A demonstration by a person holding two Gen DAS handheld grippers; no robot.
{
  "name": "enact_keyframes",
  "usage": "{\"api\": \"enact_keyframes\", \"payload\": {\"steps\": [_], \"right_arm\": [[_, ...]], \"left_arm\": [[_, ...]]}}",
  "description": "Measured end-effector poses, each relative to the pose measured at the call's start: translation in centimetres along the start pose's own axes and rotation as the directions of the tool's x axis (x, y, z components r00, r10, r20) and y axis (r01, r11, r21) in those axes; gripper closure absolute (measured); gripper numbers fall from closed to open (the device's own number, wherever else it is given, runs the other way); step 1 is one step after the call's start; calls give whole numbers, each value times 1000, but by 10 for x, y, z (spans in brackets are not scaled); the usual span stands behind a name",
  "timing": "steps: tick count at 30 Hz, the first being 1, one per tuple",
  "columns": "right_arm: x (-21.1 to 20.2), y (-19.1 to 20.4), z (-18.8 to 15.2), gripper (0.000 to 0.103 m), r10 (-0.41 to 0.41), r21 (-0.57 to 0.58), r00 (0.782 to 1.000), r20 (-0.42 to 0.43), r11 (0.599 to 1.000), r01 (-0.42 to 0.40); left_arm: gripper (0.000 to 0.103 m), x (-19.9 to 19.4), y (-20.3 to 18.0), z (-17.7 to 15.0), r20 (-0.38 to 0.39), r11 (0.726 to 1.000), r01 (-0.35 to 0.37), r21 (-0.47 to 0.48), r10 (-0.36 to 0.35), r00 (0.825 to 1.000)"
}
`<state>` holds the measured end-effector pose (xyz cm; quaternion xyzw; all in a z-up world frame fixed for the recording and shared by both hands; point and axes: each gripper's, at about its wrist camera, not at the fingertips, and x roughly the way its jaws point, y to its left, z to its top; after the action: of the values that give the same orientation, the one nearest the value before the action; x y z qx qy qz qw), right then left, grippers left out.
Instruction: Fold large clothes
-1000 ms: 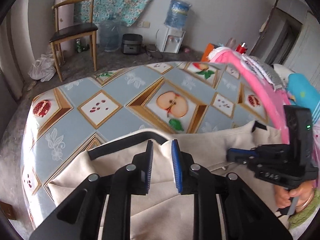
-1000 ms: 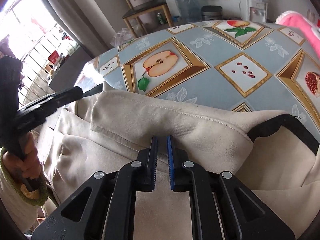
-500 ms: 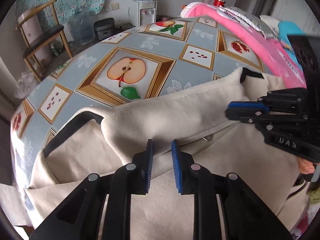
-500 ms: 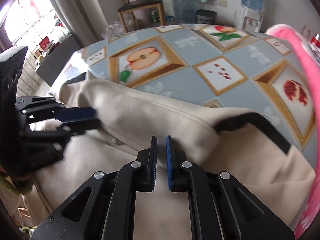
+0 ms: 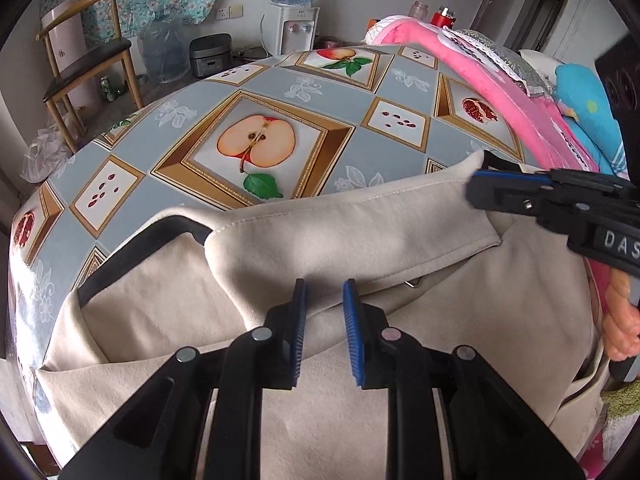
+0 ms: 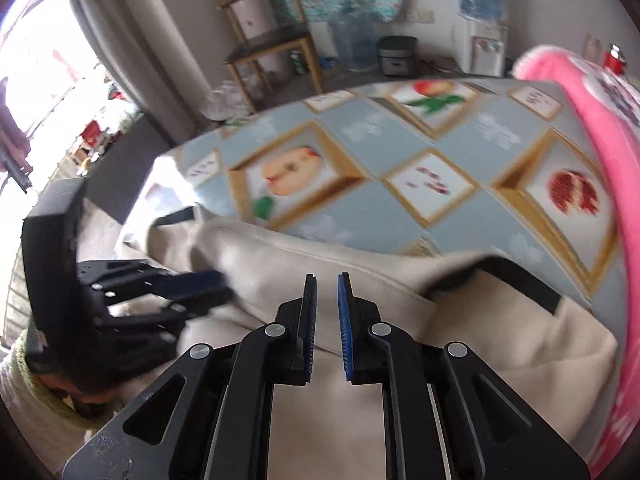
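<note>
Nearest the cameras, the left claw (image 5: 324, 312) stands open above the beige garment (image 5: 320, 420), nothing between its blue pads. The right claw (image 6: 326, 312) is likewise parted and empty, over the same cloth. The garment lies on the near part of the counter (image 5: 192, 204), a folded band across it with black trim (image 5: 136, 248). Beyond the garment lies the fruit-patterned cloth, then a pink blanket (image 5: 472, 68) and a wooden chair (image 5: 84, 64).

right view blurred, garment (image 5: 320, 420) cropped (bottom edge)
</note>
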<state>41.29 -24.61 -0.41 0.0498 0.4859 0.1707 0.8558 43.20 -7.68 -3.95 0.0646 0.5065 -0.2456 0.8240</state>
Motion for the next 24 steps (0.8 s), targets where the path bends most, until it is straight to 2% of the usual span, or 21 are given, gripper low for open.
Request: {"api": "enact_keyframes", "payload": {"steps": [4, 6, 10, 14, 19, 20, 24], "right_arm": [[27, 17, 3, 88, 41, -15, 999, -21, 999, -41], [41, 16, 2, 88, 28, -10, 999, -21, 1000, -28], [41, 9, 2, 88, 52, 17, 998, -25, 999, -52], [42, 16, 1, 88, 12, -23, 1000, -21, 1000, -13], [40, 15, 2, 87, 3, -31, 1000, -27, 1000, -4], [35, 12, 2, 85, 7, -27, 1000, -28, 1000, -7], [7, -7, -8, 82, -75, -15, 997, 1, 997, 75]], "left_arm": [[84, 0, -2, -1, 8, 1000, -6, 30, 6, 1000], [84, 0, -4, -1, 11, 999, -19, 51, 18, 1000], [84, -6, -2, 0, 23, 998, -25, 64, 23, 999], [84, -22, 14, 4, 86, 1000, -9, 1, 9, 996], [85, -1, 25, 7, 15, 998, -58, -33, 58, 998], [85, 1, 24, 6, 14, 998, -66, -24, 66, 998], [85, 0, 24, 1, 32, 997, -75, -12, 75, 997]]}}
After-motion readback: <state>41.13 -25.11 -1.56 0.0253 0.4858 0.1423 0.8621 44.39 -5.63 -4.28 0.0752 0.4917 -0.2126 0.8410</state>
